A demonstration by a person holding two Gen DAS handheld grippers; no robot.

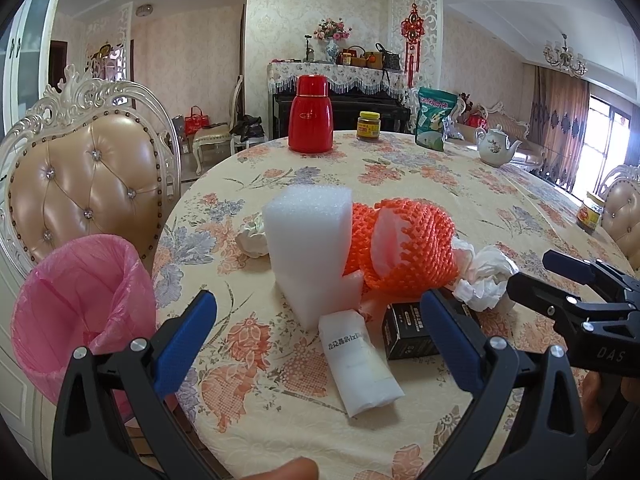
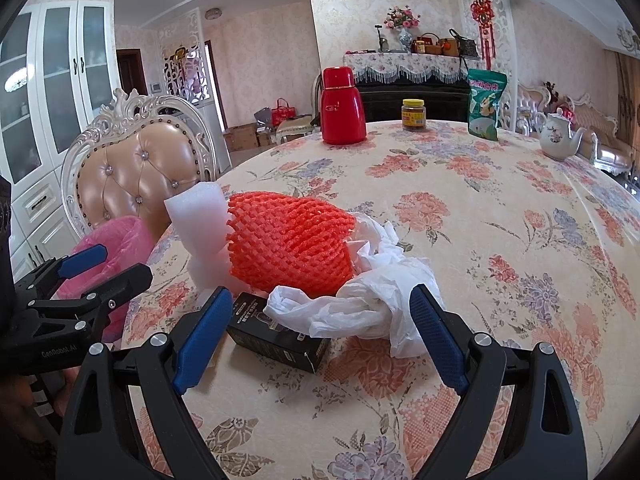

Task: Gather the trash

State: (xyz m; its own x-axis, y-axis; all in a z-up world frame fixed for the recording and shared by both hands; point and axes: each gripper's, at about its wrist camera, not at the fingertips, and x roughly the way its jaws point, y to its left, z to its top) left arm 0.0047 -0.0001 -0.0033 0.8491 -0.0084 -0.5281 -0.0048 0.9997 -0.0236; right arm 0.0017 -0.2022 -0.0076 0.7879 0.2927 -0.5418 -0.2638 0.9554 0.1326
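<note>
Both grippers are held released above the near edge of the table (image 1: 400, 168). The left gripper (image 1: 318, 344) is spread over a white wrapped packet (image 1: 360, 364); the right gripper (image 2: 320, 332) is spread around a crumpled white plastic bag (image 2: 360, 304) beside a black box (image 2: 276, 340). Orange foam netting (image 2: 288, 244) and a white foam block (image 1: 306, 236) are piled behind. A pink-lined bin (image 1: 76, 308) is seen beyond the table's left edge.

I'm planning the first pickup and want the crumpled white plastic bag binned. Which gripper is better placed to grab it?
Right. The right gripper is open with the white plastic bag lying between its fingers. The left gripper is open over the white wrapped packet, nearer the pink bin.
</note>
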